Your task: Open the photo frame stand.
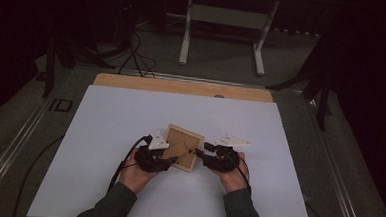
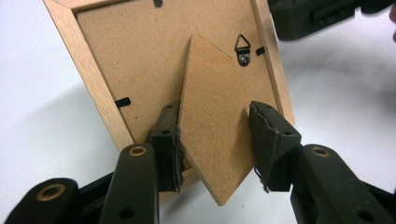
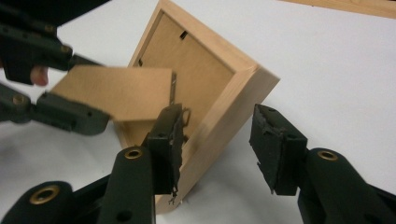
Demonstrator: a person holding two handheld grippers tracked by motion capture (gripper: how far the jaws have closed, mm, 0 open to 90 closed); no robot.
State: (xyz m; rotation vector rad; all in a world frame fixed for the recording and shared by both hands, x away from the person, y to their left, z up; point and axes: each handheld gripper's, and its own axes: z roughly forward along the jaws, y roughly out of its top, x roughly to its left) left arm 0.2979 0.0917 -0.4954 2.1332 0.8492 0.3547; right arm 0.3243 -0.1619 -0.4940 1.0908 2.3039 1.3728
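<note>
A light wooden picture frame [image 1: 184,145] lies face down on the white sheet, its brown backboard [image 2: 135,51] up. From the backboard the hinged stand flap [image 2: 215,93] is lifted. My left gripper [image 2: 217,140] is shut across the flap's width, one pad on each edge; in the right gripper view the same flap [image 3: 116,93] sits between the left gripper's [image 3: 88,88] jaws. My right gripper [image 3: 217,140] straddles the frame's near rim [image 3: 224,116]. Its left pad [image 3: 168,140] hangs over the backboard by a small metal hanger; the right pad [image 3: 273,144] stands apart from the outer side, so it is open.
The white sheet [image 1: 130,115] covers most of the table, with a strip of bare wood [image 1: 182,86] along the far edge. A white-legged stand [image 1: 225,20] and dark cables [image 1: 133,55] sit on the floor beyond. The person's hands and dark sleeves [image 1: 110,209] come in at the near edge.
</note>
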